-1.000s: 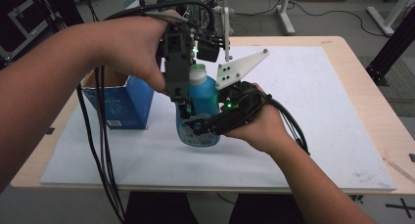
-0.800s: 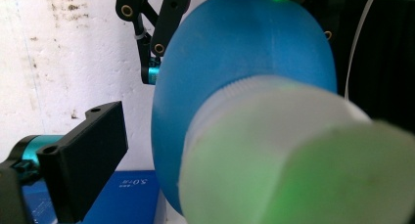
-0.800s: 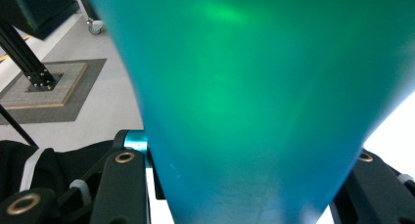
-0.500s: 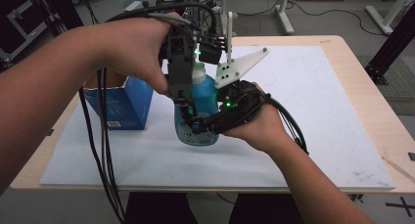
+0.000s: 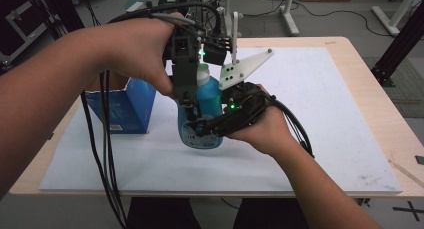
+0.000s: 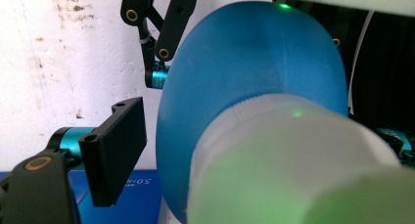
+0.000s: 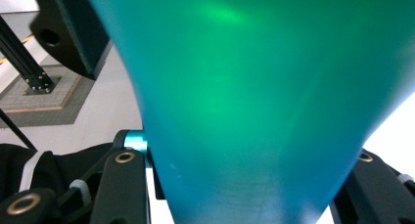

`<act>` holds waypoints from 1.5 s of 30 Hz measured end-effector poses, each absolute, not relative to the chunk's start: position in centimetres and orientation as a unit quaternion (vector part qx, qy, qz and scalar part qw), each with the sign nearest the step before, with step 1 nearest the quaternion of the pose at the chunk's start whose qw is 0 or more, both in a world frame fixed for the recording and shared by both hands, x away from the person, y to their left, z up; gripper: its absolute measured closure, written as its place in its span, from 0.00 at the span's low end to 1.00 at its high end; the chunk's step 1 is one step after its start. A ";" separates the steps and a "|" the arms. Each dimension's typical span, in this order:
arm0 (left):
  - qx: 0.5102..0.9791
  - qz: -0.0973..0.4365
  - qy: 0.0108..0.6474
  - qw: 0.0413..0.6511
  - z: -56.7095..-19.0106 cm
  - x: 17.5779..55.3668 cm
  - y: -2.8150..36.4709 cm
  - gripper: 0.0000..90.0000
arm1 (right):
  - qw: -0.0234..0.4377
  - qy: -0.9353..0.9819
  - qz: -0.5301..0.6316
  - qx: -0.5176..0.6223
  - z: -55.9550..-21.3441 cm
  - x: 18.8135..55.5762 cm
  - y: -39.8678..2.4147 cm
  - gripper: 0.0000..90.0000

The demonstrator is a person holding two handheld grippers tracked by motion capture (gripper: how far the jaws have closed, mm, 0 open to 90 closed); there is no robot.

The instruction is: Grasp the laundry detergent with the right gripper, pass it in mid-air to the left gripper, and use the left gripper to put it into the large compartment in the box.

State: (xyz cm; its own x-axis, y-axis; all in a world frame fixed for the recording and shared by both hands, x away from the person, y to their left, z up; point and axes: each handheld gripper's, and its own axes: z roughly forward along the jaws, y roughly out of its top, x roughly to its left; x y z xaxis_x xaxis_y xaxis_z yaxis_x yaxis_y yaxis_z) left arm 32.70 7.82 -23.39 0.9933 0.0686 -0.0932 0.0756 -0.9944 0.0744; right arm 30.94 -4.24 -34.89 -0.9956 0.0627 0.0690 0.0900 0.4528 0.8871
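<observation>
From the high view, a blue bottle [image 5: 202, 121] with a white cap [image 5: 201, 74] stands upright on the white board [image 5: 320, 114] that covers the table, just to the right of an open blue cardboard box [image 5: 127, 106]. The right gripper [image 5: 207, 128] comes in from the bottle's right side and is clamped on its body, low down near the label. The left gripper [image 5: 192, 96] hangs down over the bottle from above, at the height of the neck and cap, with its cables trailing off toward the box.

In the left gripper view, the white cap [image 6: 293, 160] and the blue shoulder [image 6: 254, 62] of the bottle sit between the jaws. The jaws have just been closing, yet the visible left pad [image 6: 117, 150] stands apart from the cap with a gap between them; the other jaw is hidden behind the cap. The right gripper's black links show beyond the bottle.

In the right gripper view, the bottle's blue-green body [image 7: 254, 101] stands close up, with the right gripper's two jaws pressed against it on either side.
</observation>
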 end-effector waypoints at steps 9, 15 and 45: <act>0.998 -0.046 0.035 0.040 -23.3 32.7 7.6 0.22 | 0.016 -0.851 -0.523 -0.046 -34.9 31.0 -4.3 0.52; 0.998 -0.048 0.035 0.037 -23.4 32.7 7.6 0.25 | 0.015 -0.851 -0.523 -0.046 -34.9 31.0 -4.3 0.52; 0.998 -0.050 0.026 0.040 -23.5 32.8 7.4 0.42 | 0.022 -0.850 -0.524 -0.043 -35.0 31.2 -4.3 0.51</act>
